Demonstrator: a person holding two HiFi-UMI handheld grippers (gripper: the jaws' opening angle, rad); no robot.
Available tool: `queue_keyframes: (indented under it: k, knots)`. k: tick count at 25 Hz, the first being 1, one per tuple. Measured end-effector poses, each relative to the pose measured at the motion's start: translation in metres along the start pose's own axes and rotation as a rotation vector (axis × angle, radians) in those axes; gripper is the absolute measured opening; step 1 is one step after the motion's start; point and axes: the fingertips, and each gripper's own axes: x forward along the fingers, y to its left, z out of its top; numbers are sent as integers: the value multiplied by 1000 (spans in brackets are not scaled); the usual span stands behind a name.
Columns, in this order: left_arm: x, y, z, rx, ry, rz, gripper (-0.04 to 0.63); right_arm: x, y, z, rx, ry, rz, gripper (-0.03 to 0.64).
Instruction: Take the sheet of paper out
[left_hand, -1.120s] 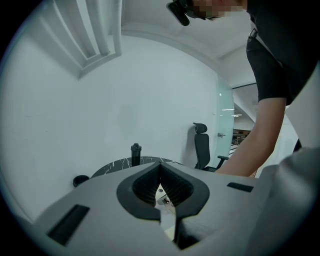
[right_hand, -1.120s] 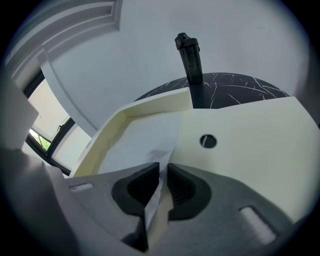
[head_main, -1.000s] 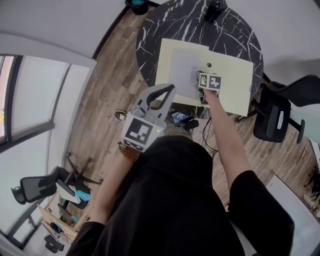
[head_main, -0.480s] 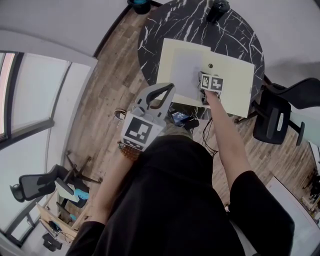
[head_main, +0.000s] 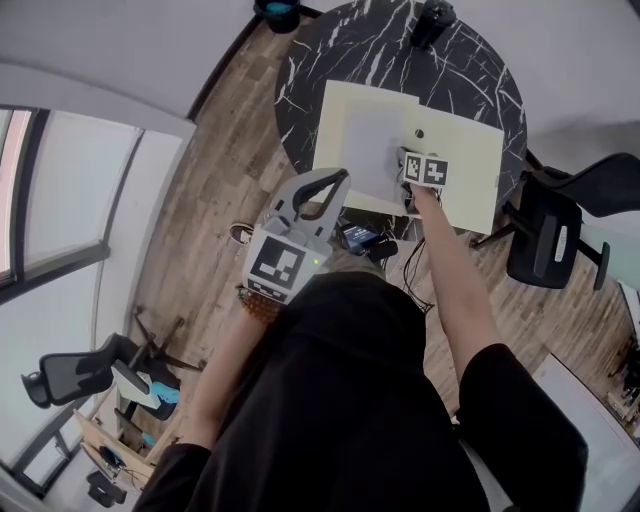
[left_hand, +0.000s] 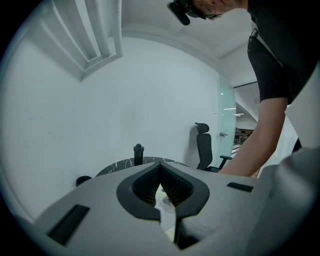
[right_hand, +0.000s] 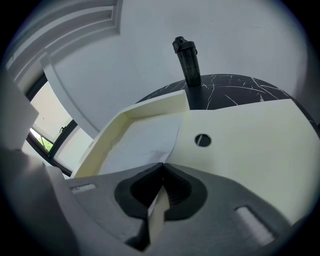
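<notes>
Our right claw (right_hand: 161, 165) was pressed together on the near corner of the thin white sheet of paper (right_hand: 140, 142). We pinched it there because that corner was the part closest to the claw, and a thin sheet needs a tight pinch or it slips. The claw tipped down toward the sheet so its tips could meet the paper low and flat.

The rest of the sheet lay just in front of the right claw and off to its left, on the open side of the big pale yellow card folder (right_hand: 250, 135). The folder's raised edge stood past the sheet, on the far side from the claw. Its flat cover lay to the claw's right, with a small round button (right_hand: 202, 139) just ahead of the tips. We could not tell if some of the sheet was tucked under that cover.

The folder rested on the round black stone table with white veins (right_hand: 235, 85), and a tall dark bottle (right_hand: 187, 60) stood far beyond the claw.

Our left claw (left_hand: 160, 165) was held back from the table, tips together, with nothing in it. We think it waited there so it would not get in the way. The sheet was not out yet. We think a slow pull toward us came next, so the paper would not tear.
</notes>
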Motion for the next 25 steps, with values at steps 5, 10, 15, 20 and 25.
queue_keyframes:
  k: [5, 10, 15, 20, 25]
  knots:
    - [2, -3, 2, 4, -4, -6, -6, -10, -7, -6, 7, -8, -5, -3]
    - [6, -11, -1, 1, -3, -21, -6, -21, -16, -9, -2, -25, -15, -3]
    - [11, -17, -1, 2, -5, -37, -6, -33, -21, -6, 8, -51, -9, -3]
    - [14, -23, 2, 7, -14, -51, -6, -49, -22, -1, 12, -93, 0, -3]
    - [17, -30, 4, 9, -22, -64, -6, -67, -24, 6, 39, -142, 17, -3]
